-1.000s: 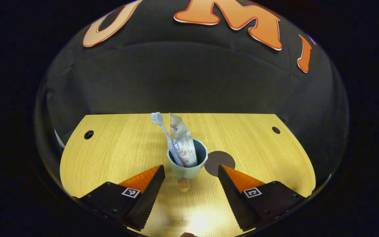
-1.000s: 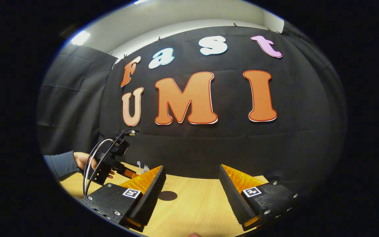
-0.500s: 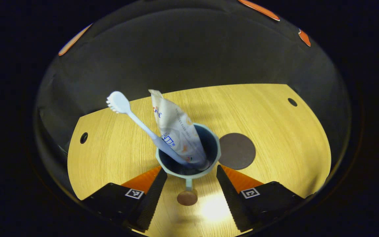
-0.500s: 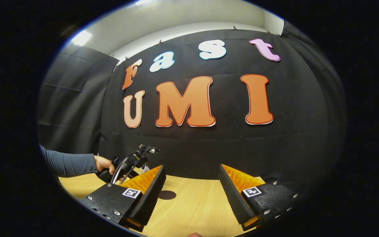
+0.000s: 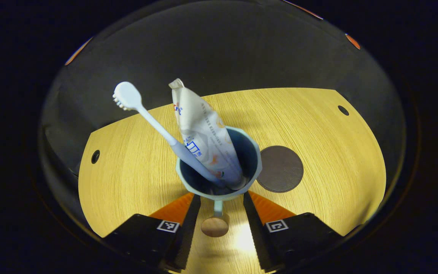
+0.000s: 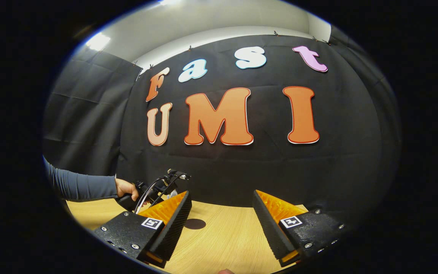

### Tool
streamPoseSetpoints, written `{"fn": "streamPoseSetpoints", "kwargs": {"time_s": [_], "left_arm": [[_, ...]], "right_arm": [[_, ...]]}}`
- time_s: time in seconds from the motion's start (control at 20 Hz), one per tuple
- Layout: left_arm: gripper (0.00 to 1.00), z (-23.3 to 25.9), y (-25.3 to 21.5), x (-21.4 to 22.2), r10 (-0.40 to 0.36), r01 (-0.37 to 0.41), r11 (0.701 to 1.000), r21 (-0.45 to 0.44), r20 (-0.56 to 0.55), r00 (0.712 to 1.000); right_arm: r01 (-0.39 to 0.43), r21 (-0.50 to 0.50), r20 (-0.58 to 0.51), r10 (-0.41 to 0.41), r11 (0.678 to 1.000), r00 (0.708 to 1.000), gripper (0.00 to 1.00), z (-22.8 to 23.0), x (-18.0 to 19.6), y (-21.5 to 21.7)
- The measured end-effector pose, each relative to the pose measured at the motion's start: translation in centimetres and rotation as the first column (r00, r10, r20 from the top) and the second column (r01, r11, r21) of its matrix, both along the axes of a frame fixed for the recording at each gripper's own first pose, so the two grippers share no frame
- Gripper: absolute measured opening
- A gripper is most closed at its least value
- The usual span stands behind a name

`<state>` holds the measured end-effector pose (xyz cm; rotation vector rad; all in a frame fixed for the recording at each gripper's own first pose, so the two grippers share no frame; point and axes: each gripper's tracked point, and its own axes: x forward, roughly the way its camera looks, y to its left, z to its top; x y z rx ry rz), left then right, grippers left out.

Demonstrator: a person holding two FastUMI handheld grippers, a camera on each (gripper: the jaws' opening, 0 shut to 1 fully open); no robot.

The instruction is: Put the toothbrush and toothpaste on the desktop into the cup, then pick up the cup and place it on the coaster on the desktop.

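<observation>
My left gripper (image 5: 219,207) has its jaws parted on either side of the cup (image 5: 219,167) handle, not gripping; the cup stands on the surface (image 5: 127,167) with the toothbrush (image 5: 154,125) and toothpaste (image 5: 203,133) in it, just left of the coaster (image 5: 281,168). My right gripper (image 6: 221,217) hangs over the surface, jaws wide apart, holding nothing.

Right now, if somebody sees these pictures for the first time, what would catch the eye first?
Probably the cup mid-desk in the left gripper view, with the toothbrush and toothpaste leaning out of it. The left gripper flanks its handle, and the dark round coaster lies just right of it.
</observation>
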<state>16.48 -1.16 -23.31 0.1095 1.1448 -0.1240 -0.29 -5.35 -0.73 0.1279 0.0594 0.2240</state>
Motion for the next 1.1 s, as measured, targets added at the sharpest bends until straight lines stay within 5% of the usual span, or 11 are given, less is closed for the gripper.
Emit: {"fn": "streamPoseSetpoints", "kwargs": {"time_s": [0.1,0.15,0.2,0.25,0.3,0.7,1.1], "left_arm": [[0.58,0.0,-0.3,-0.3,0.007,-0.007,1.0,-0.001,-0.019,1.0],[0.6,-0.2,-0.7,-0.5,0.016,-0.016,1.0,-0.012,-0.025,1.0],[0.28,0.3,-1.1,-0.6,0.019,-0.019,1.0,-0.02,-0.014,1.0],[0.22,0.5,-1.2,-0.5,0.021,-0.022,0.999,-0.025,-0.009,1.0],[0.28,0.3,-1.0,-0.5,0.03,-0.03,0.999,-0.035,0.0,1.0],[0.22,0.1,-1.3,-0.4,0.076,-0.072,0.992,-0.107,0.038,0.996],[0.22,-0.1,-1.2,-0.1,0.035,-0.024,0.993,-0.113,0.096,0.995]], "right_arm": [[0.005,0.007,-0.007,-0.005,1.0,1.0,0.97,0.0,-0.2,-0.1],[0.007,0.01,-0.003,-0.007,1.0,1.0,0.97,0.0,-0.4,-0.2],[0.01,0.013,0.003,-0.01,1.0,1.0,0.97,0.2,-0.6,-0.2],[0.012,0.015,0.008,-0.012,1.0,1.0,0.97,0.3,-0.7,-0.3],[0.016,0.017,0.009,-0.016,1.0,1.0,0.97,0.4,-0.8,-0.4],[0.029,0.02,0.031,-0.03,0.999,0.999,0.97,0.8,-1.6,-1.1],[0.048,0.01,0.005,-0.048,0.999,0.999,0.96,-0.2,-2.0,-1.7]]}}
